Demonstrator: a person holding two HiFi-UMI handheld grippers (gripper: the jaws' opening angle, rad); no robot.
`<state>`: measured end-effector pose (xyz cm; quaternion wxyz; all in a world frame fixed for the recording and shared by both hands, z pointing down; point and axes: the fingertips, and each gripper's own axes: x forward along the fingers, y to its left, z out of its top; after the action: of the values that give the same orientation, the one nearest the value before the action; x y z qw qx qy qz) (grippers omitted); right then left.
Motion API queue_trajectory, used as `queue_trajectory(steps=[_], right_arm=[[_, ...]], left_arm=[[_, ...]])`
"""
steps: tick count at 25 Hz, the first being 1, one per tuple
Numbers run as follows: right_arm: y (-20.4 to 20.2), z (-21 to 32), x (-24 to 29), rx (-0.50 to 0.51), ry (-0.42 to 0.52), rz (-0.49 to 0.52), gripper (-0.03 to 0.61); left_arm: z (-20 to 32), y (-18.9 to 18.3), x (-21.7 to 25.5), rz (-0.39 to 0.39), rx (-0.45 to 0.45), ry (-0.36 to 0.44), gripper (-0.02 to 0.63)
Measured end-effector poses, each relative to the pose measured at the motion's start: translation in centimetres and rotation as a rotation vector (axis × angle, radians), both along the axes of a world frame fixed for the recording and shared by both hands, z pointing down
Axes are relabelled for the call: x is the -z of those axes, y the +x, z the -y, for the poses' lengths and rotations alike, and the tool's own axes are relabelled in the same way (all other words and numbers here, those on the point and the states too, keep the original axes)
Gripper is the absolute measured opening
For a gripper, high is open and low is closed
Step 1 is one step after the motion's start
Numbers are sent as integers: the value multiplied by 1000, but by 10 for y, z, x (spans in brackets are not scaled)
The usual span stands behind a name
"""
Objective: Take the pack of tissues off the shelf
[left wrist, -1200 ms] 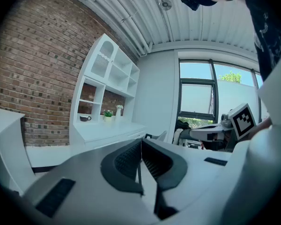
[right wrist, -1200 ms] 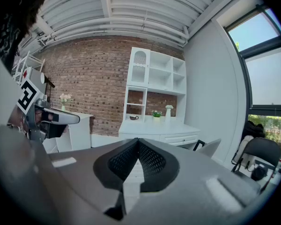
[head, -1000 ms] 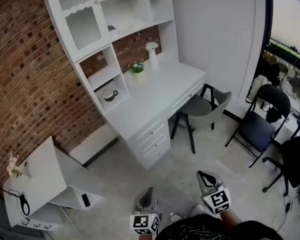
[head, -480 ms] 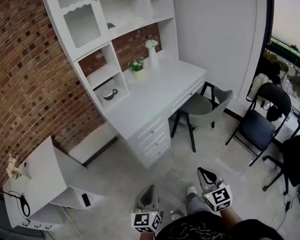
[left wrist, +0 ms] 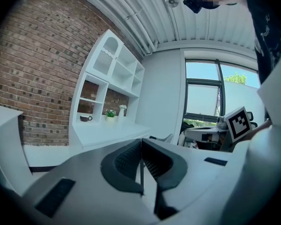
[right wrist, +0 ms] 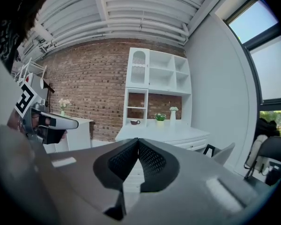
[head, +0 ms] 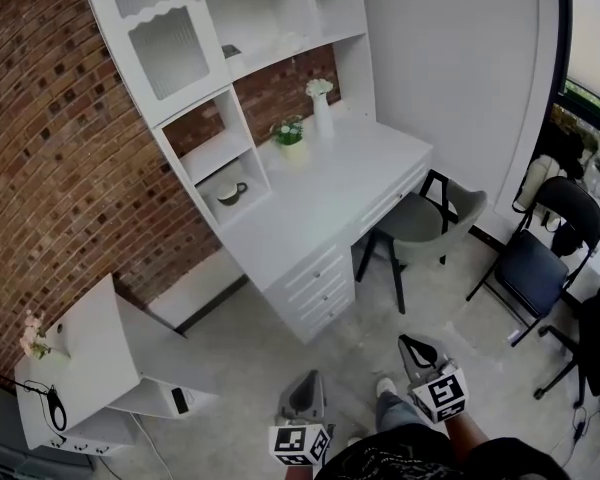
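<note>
Nothing is done so far: the left gripper (head: 304,380) and right gripper (head: 410,344), both empty with jaws together, hang well short of the shelf (head: 280,60) above the desk (head: 340,178), where a small pale thing (head: 288,41) may be the pack of tissues.

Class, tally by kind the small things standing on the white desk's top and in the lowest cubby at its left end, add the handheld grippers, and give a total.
potted plant: 1
vase: 1
cup: 1
grippers: 2, the left gripper and the right gripper
Total: 5
</note>
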<state>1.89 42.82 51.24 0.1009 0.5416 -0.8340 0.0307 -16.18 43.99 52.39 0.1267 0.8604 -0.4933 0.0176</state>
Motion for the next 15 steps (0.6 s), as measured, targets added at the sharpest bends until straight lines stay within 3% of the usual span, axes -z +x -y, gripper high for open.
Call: queue_trajectory(steps=[15], right_arm=[[50,104,5,55,-4,13,4]], left_arm=[[94,58,13,12,-1,24,11]])
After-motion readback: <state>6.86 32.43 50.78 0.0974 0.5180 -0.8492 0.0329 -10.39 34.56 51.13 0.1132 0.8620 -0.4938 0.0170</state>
